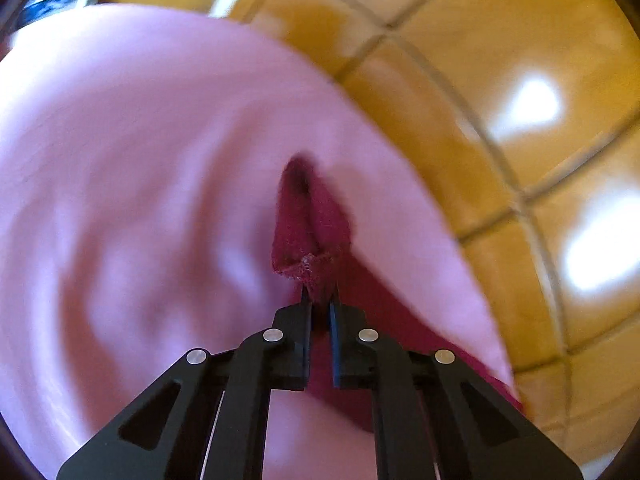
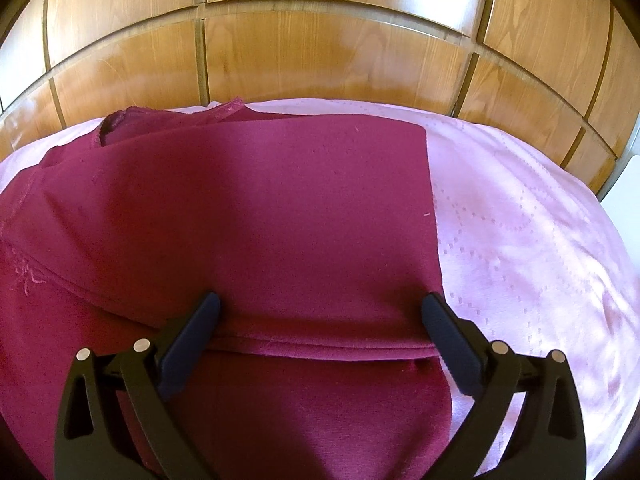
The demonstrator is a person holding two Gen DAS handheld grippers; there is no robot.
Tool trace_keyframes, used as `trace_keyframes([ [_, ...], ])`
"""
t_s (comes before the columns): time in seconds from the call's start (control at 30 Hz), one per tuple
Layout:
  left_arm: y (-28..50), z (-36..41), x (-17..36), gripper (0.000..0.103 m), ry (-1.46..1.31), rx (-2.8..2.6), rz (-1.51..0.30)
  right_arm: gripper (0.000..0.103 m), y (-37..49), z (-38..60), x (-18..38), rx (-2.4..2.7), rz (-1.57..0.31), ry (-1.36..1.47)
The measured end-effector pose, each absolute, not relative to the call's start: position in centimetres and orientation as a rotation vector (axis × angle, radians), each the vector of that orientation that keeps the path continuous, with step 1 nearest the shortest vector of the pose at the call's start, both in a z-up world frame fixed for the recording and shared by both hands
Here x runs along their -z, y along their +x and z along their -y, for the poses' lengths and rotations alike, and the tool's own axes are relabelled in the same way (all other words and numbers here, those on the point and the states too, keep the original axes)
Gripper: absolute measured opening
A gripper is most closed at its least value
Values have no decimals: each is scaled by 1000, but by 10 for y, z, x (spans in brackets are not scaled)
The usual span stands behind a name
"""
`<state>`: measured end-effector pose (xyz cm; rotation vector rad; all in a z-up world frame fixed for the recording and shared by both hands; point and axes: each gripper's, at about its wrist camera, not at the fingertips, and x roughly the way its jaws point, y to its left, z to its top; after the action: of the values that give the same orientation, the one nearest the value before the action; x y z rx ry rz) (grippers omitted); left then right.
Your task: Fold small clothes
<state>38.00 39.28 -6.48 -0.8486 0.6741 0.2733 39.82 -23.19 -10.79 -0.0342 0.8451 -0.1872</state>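
Left gripper (image 1: 320, 300): fingers clenched on a bunched edge of the dark red garment (image 1: 308, 236). The pinched fabric sticks up just ahead of the fingertips as a small folded peak w/ a frayed hem; more of the same cloth runs back beneath the fingers and to their right. View is blurred, so fine detail of the grip can't be read. Pink bedspread (image 1: 140, 160) fills the area to the left of and ahead of the fingers. Wood panelling (image 1: 500, 100) w/ glossy reflections sits to the right of and beyond the fingers.

Right gripper (image 2: 320, 312): fingers released, spread wide, holding nothing. Garment (image 2: 248, 220) lies flat on the bedspread (image 2: 520, 240), spread between and ahead of the fingers. One folded layer lies on top; its hem runs crosswise just behind the fingertips, from left finger to right finger. The folded layer's right edge is straight and runs forward from the right fingertip. The left fingertip is over the cloth; whether it touches can't be told. The neckline opening sits far ahead, to the left of the fingers. Faint stitched marking near the garment's left edge, too small to read. Bedspread w/ dotted pattern lies to the right of the fingers. Wood-panelled headboard (image 2: 320, 60) stands beyond the garment.
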Motion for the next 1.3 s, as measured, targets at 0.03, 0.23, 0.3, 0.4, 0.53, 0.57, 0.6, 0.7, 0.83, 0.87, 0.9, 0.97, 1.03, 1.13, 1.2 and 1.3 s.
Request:
trace_keyframes([
  [0.03, 381, -375, 54, 6, -829, -222, -657, 100, 398, 232, 108, 187, -845, -33],
  [0.23, 391, -243, 12, 6, -650, 69, -634, 100, 397, 233, 108, 183, -843, -27],
  [0.3, 391, -197, 11, 6, -594, 154, -646, 100, 397, 234, 108, 181, -842, -21],
  [0.4, 394, -134, 21, 6, -540, 258, -700, 100, 397, 234, 108, 176, -840, -16],
  [0.53, 396, -62, 47, 6, -457, 347, -806, 100, 397, 236, 107, 171, -842, -6],
  [0.57, 394, -51, 53, 8, -424, 352, -826, 100, 397, 236, 107, 169, -842, -3],
  [0.6, 393, -39, 60, 15, -381, 352, -853, 100, 397, 237, 107, 167, -843, 0],
  [0.7, 378, -33, 65, 34, -351, 373, -860, 100, 398, 239, 105, 160, -849, 6],
  [0.83, 349, -51, 64, 36, -311, 364, -817, 62, 392, 237, 83, 135, -833, 80],
  [0.87, 341, -56, 64, 36, -302, 359, -804, 61, 389, 234, 76, 109, -821, 108],
  [0.9, 339, -58, 65, 36, -298, 356, -801, 61, 387, 228, 66, 63, -800, 151],
  [0.97, 330, -67, 72, 36, -305, 345, -807, 61, 387, 208, 53, -76, -796, 230],
  [1.03, 324, -71, 80, 36, -310, 334, -819, 62, 394, 174, 48, -230, -821, 286],
  [1.13, 322, -75, 93, 36, -335, 319, -837, 80, 407, 133, 52, -356, -871, 354],
  [1.2, 321, -78, 101, 36, -350, 319, -836, 83, 418, 103, 58, -406, -900, 364],
  [1.3, 319, -84, 108, 36, -391, 333, -831, 75, 438, 71, 72, -392, -965, 335],
])
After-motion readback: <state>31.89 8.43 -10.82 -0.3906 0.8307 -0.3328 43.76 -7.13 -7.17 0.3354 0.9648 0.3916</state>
